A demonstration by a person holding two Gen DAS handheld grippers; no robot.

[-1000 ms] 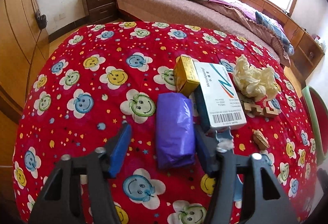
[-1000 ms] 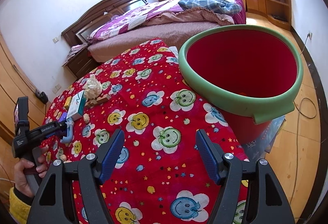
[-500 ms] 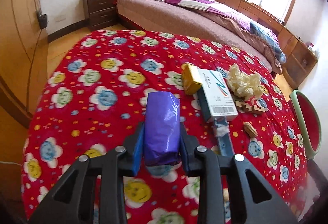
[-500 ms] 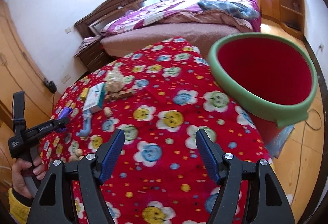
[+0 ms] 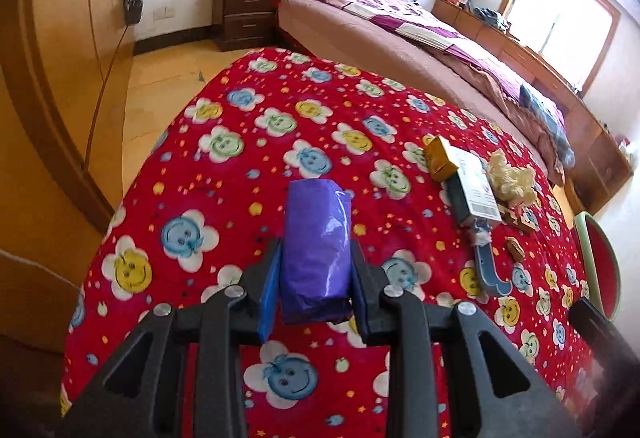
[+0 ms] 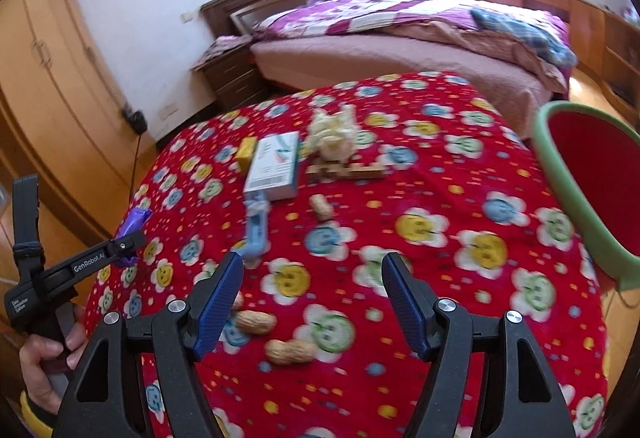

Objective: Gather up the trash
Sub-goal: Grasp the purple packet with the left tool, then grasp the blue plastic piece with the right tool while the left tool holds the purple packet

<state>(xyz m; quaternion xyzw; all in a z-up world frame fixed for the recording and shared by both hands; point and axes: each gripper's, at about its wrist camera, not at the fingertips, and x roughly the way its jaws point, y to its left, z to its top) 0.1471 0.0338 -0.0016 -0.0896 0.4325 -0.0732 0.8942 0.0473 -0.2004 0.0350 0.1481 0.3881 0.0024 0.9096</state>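
Note:
My left gripper (image 5: 316, 278) is shut on a purple plastic packet (image 5: 316, 246) and holds it a little above the red smiley-flower tablecloth (image 5: 240, 173). In the right wrist view that left gripper (image 6: 128, 242) sits at the far left, the purple packet (image 6: 134, 222) sticking out of it. My right gripper (image 6: 312, 274) is open and empty over the cloth, with two peanuts (image 6: 290, 350) just below its left finger. The red bin with a green rim (image 6: 592, 197) stands at the table's right edge. A white box (image 6: 276, 165), yellow box (image 6: 246, 151), crumpled tissue (image 6: 334, 135) and blue hook (image 6: 256, 230) lie farther back.
A wooden puzzle strip (image 6: 344, 169) and a lone peanut (image 6: 322, 205) lie mid-table. A bed (image 6: 400, 33) with purple bedding stands behind the table, a nightstand (image 6: 232, 77) to its left. Wooden wardrobes (image 6: 48, 77) line the left wall. A hand (image 6: 44, 354) holds the left gripper's handle.
My left gripper closed on the purple packet and lifted it off the cloth, drawing back left. My right gripper swung left, so the bin slid to the right edge and the peanuts came into view.

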